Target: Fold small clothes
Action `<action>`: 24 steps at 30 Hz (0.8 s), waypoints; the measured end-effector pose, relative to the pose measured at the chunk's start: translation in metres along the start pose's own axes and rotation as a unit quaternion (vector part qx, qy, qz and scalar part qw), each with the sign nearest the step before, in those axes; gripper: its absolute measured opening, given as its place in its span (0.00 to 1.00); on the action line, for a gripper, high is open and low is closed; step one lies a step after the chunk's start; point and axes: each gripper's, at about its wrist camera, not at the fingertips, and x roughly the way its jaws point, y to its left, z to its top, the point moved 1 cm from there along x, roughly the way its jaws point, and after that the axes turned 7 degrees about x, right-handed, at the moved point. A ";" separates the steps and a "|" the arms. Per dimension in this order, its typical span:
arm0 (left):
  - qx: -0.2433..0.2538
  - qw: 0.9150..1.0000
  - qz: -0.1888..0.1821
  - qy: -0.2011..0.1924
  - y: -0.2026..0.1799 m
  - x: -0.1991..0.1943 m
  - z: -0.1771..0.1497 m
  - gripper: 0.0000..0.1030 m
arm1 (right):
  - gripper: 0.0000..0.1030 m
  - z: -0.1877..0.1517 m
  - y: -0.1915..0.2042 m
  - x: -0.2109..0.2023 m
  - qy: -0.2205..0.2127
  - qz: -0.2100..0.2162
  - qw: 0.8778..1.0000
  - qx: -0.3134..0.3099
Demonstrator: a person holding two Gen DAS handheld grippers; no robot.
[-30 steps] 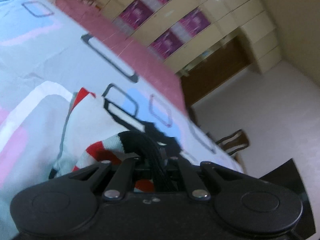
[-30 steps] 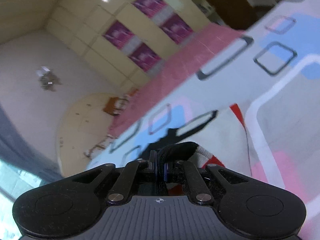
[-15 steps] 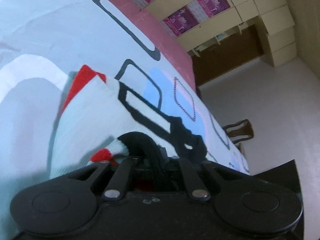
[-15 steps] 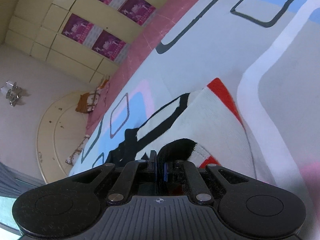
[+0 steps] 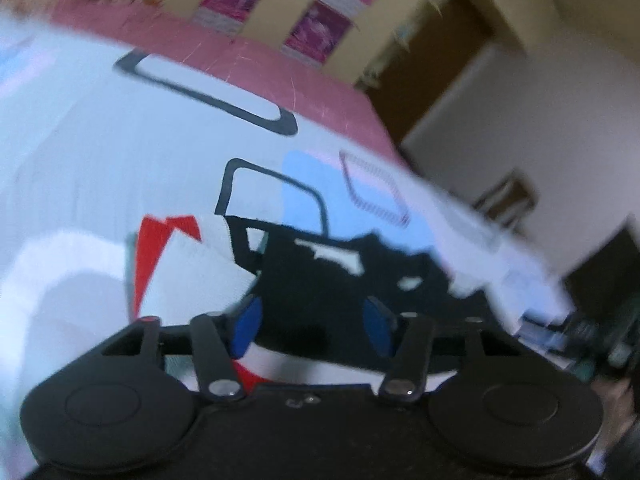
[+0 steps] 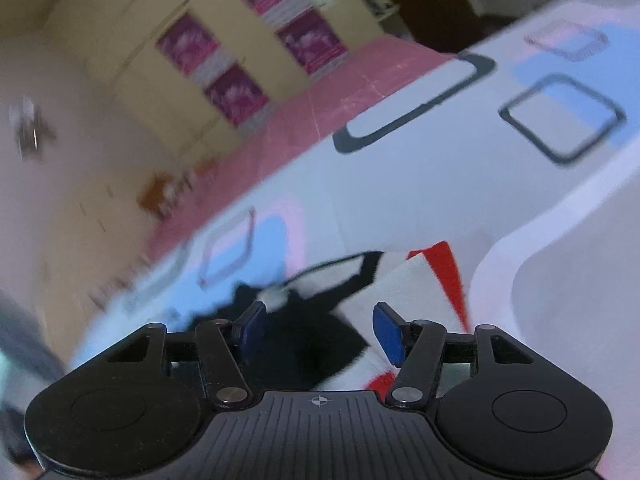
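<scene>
- Now the left gripper (image 5: 312, 328) was spread wide, holding nothing.
- The right gripper (image 6: 320, 332) was spread wide too, holding nothing.
- The small white garment (image 5: 192, 272) with red and black parts lay on the patterned bedsheet (image 6: 420, 184), just in front of both grippers.
- Both pictures were blurry.

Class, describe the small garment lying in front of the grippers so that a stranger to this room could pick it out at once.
Start from the bed, whose pale sheet is printed with dark rounded rectangles and blue patches. The garment lies on it, just ahead of the open left gripper and open right gripper. Unlike the flat print around it, it is white knit cloth with red bands and black trim.
</scene>
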 end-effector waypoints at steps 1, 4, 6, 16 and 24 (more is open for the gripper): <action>0.028 0.999 0.017 0.009 -0.007 0.002 0.001 0.42 | 0.58 -0.003 0.004 0.004 0.005 -0.013 1.000 -0.021; 0.114 0.990 0.079 0.033 -0.026 0.009 -0.003 0.26 | 0.57 -0.019 0.020 0.019 0.015 -0.042 0.995 -0.089; 0.158 0.980 0.120 0.034 -0.035 0.012 -0.008 0.08 | 0.53 -0.030 0.030 0.027 0.024 -0.079 0.986 -0.147; 0.077 0.984 0.163 -0.012 0.005 0.001 -0.009 0.00 | 0.03 -0.048 0.036 0.041 0.000 -0.139 0.965 -0.222; 0.086 0.991 0.093 -0.041 -0.007 -0.015 0.003 0.64 | 0.63 -0.039 0.048 0.020 -0.045 -0.121 0.968 -0.213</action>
